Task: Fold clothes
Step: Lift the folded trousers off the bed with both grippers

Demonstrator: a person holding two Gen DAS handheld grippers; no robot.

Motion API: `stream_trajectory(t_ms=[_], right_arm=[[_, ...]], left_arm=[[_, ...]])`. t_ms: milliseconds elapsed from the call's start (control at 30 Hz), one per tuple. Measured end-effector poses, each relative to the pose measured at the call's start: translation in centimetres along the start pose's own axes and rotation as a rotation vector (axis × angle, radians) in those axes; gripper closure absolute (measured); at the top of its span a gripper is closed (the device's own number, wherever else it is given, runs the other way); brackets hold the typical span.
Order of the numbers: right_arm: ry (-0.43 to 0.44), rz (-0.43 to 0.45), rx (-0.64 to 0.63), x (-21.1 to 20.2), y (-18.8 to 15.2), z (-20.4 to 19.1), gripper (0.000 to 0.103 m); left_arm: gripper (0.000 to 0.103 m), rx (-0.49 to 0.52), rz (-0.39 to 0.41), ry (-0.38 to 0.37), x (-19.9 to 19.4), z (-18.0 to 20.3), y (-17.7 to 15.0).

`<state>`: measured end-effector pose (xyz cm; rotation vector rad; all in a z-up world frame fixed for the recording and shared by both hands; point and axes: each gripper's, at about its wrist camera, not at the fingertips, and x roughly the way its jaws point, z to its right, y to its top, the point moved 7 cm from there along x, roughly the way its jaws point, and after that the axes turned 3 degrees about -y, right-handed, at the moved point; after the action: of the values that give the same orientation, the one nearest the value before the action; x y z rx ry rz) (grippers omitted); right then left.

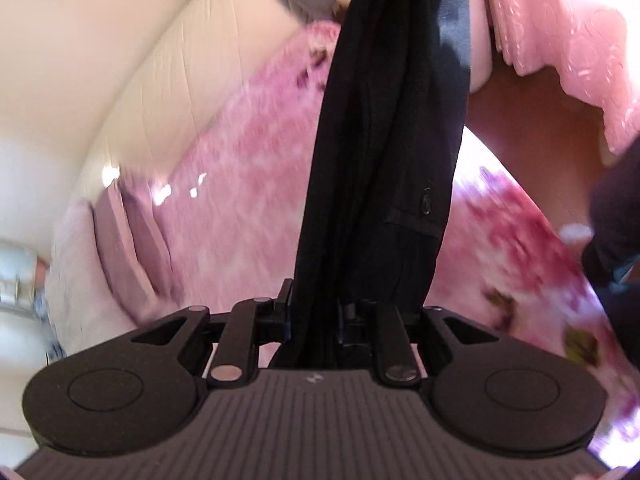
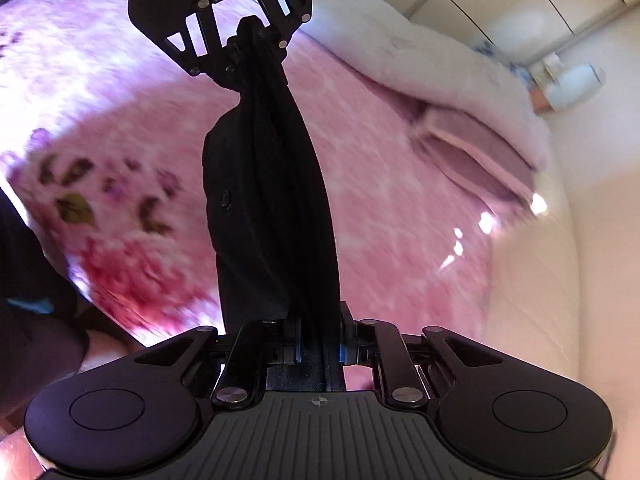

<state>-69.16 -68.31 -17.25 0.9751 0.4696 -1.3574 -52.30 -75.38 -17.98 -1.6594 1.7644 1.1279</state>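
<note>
- Carrying a black garment (image 1: 376,184) bunched into a rope between two grippers, above a bed with a pink floral bedspread (image 1: 248,184).
- Gripping one end with the left gripper (image 1: 316,312), fingers closed on the gathered cloth, garment running away toward the top of the left wrist view.
- Keeping the buttoned tab (image 1: 425,202) in sight as a landmark for which face is outward.
- Gripping the other end with the right gripper (image 2: 318,344), fingers likewise clamped on the dark fabric.
- Holding the span taut but not stretched, judging that slack would let the middle drag on the bedspread.
- Needing, probably, to spread the bunched cloth flat on the open pink area before any fold; choosing a spot clear of the folded mauve blanket (image 2: 476,160) near the pale headboard side.
- Lowering both ends level and together, so the garment is landing without a twist.
- Watching the blur in both views: slowing down before setting down.
</note>
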Motion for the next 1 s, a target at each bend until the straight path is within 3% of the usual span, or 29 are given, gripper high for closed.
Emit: stream_trajectory(t_ms=[233,500,633,767,867,1000], right_arm=[[-0.062,-0.062,0.073,2.0,-4.4,6.5,0.089],[-0.028,-0.012,0.022,10.3,-9.9,18.6,0.089],[-0.083,0.019,-0.040,15.8,-12.3,27.1,0.089],[-0.228,0.085,-0.102,20.5,-13.3,33.1,0.088],[-0.277,0.120,-0.097,26.1,-14.8,33.1,0.088],[-0.132,0.053,-0.102,35.8,-19.2,27.4,0.088]], left_arm=[[0.086,0.071,0.058,-0.002,4.5,-5.1,6.4],[0.086,0.027,-0.013,0.005,15.8,-14.2,14.5],[0.086,-0.027,-0.029,0.070,21.0,-20.1,18.0],[0.086,-0.089,-0.037,0.181,26.1,-23.8,18.9],[0.086,-0.135,-0.077,0.189,32.7,-21.7,17.7],[0.085,-0.134,-0.170,0.042,41.0,-14.4,16.2]])
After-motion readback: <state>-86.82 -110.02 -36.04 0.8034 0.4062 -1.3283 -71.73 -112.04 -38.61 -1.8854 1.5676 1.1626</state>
